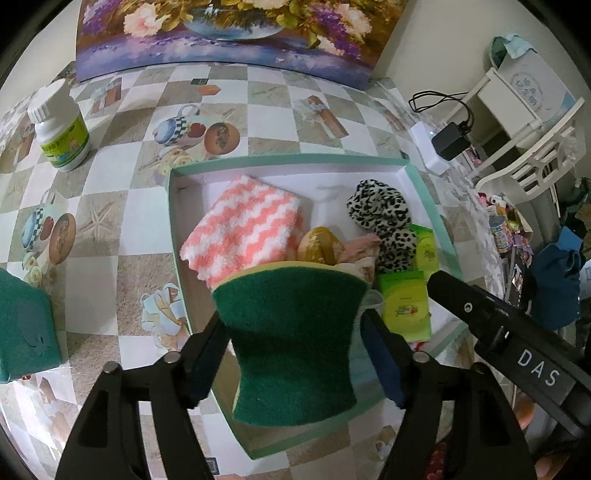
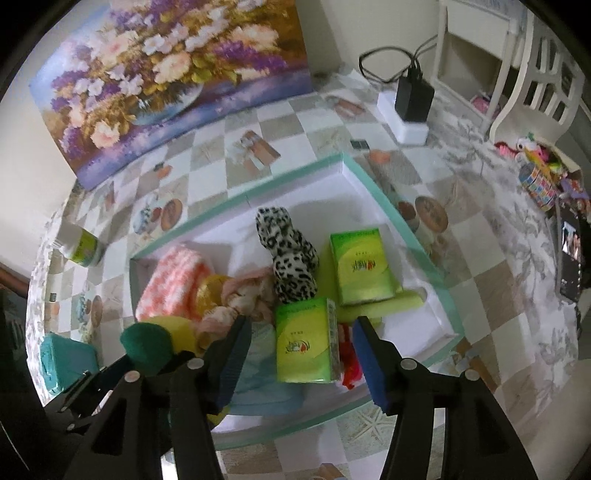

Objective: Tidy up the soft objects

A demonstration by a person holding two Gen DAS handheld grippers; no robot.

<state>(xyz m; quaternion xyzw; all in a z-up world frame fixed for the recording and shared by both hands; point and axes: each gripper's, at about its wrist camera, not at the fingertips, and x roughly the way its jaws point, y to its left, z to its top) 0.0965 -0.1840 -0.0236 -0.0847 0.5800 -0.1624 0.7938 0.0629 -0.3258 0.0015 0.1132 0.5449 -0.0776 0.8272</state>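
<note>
Checkered oilcloth printed with teacups is covering the counter (image 1: 122, 177), and a floral painting (image 1: 221, 33) is leaning against the wall at twelve o'clock. At the centre a shallow white box with a mint-green rim (image 1: 288, 159) is filling up with soft things. The left claw (image 1: 295, 354) is hovering over the box's six o'clock end with a waisted scouring sponge (image 1: 291, 343), rough green fibre on yellow foam, between its blue pads; the right pad is standing clear of the sponge, so the grip is looking loosened, the sponge seemingly being let go. The right claw (image 2: 301, 350) is standing partly open and holding nothing, straddling a glossy green tissue pack (image 2: 306, 339) without touching it. Already lying inside are a fluffy pink-and-white zigzag cloth (image 1: 243, 229) at ten o'clock, a plush leopard-print scrunchie (image 1: 384, 221) at two, and a second tissue pack (image 2: 364, 266). Judging by this, the placing step is finishing; next, the left claw needs lifting straight away without dragging the sponge's rough face.
</note>
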